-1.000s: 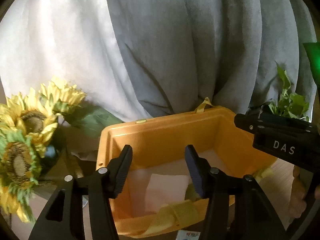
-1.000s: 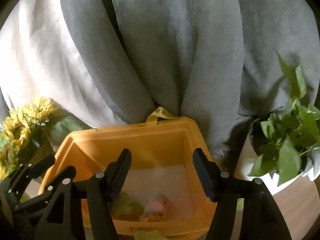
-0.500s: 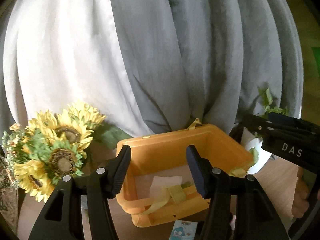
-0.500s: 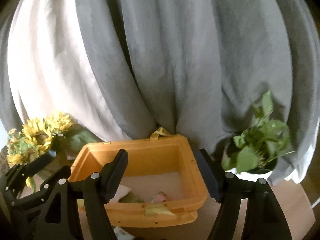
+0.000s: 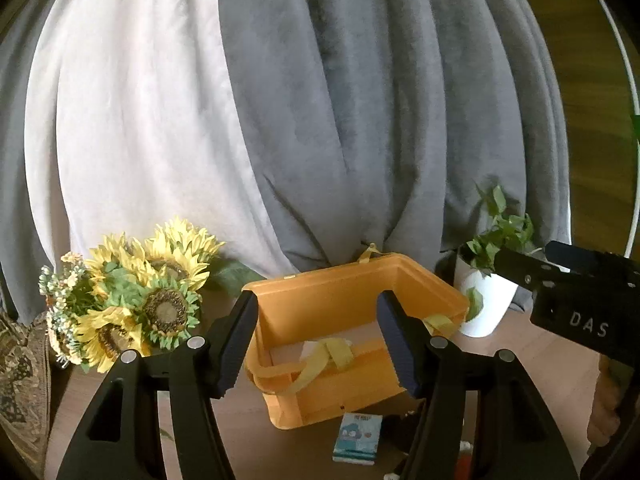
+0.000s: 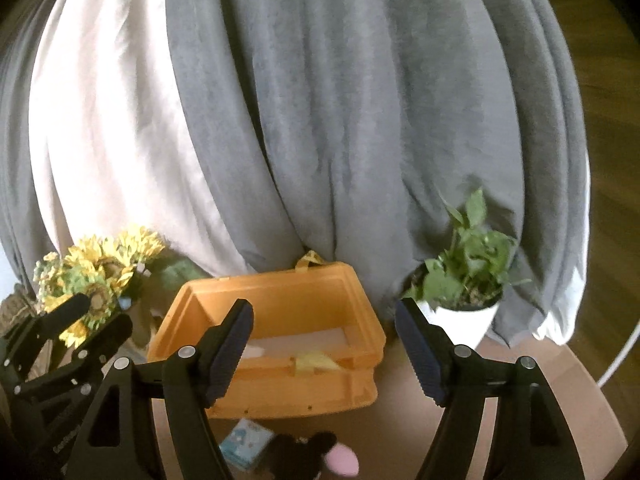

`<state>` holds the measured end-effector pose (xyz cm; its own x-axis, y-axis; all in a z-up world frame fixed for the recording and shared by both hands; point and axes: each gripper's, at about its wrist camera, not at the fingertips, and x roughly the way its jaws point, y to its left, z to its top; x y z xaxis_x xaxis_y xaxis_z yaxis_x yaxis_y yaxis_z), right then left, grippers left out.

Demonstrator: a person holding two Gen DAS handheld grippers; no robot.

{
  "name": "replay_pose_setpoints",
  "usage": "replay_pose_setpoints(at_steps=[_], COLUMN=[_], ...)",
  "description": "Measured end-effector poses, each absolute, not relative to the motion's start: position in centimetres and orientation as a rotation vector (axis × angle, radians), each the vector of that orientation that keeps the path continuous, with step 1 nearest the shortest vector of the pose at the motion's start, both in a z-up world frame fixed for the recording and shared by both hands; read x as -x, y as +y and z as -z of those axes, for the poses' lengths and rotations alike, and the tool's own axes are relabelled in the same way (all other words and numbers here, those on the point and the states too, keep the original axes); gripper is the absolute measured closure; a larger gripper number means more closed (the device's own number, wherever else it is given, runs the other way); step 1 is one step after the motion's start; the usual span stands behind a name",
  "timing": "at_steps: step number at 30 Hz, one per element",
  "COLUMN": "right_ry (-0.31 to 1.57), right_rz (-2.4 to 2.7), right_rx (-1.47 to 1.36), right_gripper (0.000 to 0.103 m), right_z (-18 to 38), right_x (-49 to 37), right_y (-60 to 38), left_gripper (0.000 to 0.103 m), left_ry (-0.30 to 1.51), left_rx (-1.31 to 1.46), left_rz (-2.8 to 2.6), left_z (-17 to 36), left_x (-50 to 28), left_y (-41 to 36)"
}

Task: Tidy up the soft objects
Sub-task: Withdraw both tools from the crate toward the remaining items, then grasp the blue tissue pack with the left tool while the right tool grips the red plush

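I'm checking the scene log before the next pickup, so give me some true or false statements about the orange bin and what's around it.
1. Both tools, left and right, are open and hold nothing. True.
2. The orange bin stands between the sunflowers and the potted plant. True.
3. The small blue packet lies inside the bin. False: it lies on the table in front of the bin.
4. The plant's pot is black. False: it is white.
5. A yellow strap hangs over the bin's near rim. True.
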<state>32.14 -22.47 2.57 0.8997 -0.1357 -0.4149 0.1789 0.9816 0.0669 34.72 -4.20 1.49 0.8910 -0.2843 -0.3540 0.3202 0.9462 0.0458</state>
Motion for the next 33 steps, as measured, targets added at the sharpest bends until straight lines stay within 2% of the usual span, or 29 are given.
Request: replay_pose_setpoints(at_steps=[19,33], right_ry=[0.496,0.597], right_rz=[0.266,0.331], right_rx=[-0.195,-0.289], right_gripper=[0.029,0.029], right_z=[1.1,5.8], right_x=[-23.8,-21.9], right_y=[-20.9,-20.0], left_gripper=[0.040,0.040], left_ry=[0.402,0.476], left_rx=[-0.156,-0.180], left_rz=[0.403,0.433], left_z=[1.7,5.2], left_x=[-28.7,-29.2], left_y=[-2.8,-2.0])
